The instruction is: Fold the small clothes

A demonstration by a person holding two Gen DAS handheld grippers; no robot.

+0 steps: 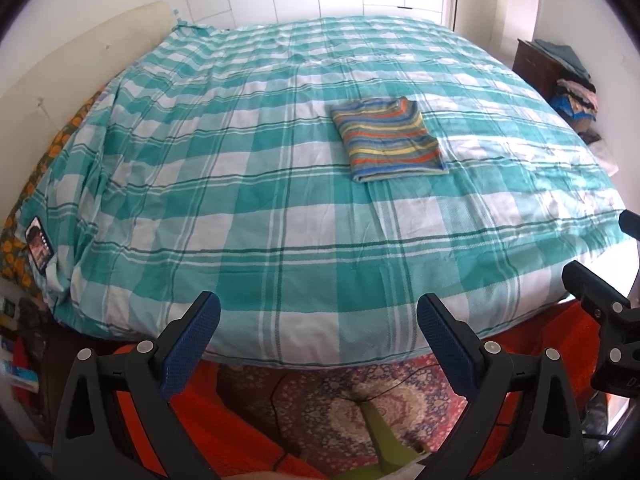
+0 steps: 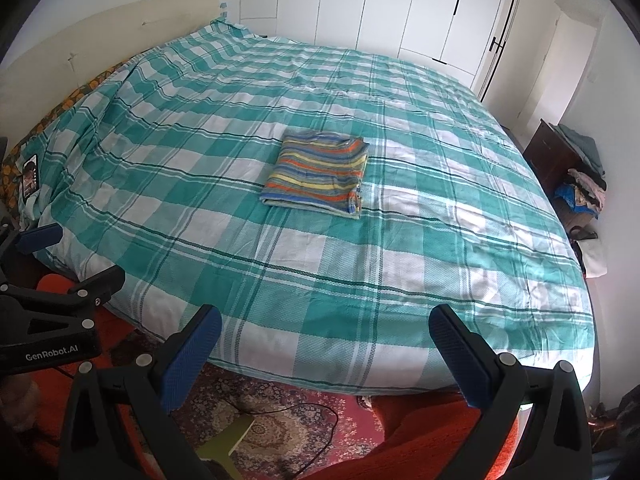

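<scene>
A small striped garment (image 1: 390, 138) in blue, orange and yellow lies folded into a flat rectangle near the middle of the bed; it also shows in the right wrist view (image 2: 318, 172). My left gripper (image 1: 318, 312) is open and empty, held back over the bed's near edge, well short of the garment. My right gripper (image 2: 326, 324) is open and empty, also at the near edge. The right gripper shows at the right edge of the left wrist view (image 1: 596, 304), and the left gripper at the left edge of the right wrist view (image 2: 60, 264).
The bed carries a teal and white checked cover (image 1: 240, 184). A phone (image 1: 39, 242) lies at the bed's left edge. A patterned rug (image 1: 352, 404) and orange fabric (image 2: 432, 440) are below. A pile of clothes (image 2: 582, 188) sits by a dark cabinet (image 2: 550, 156). White wardrobes (image 2: 400, 4) stand behind.
</scene>
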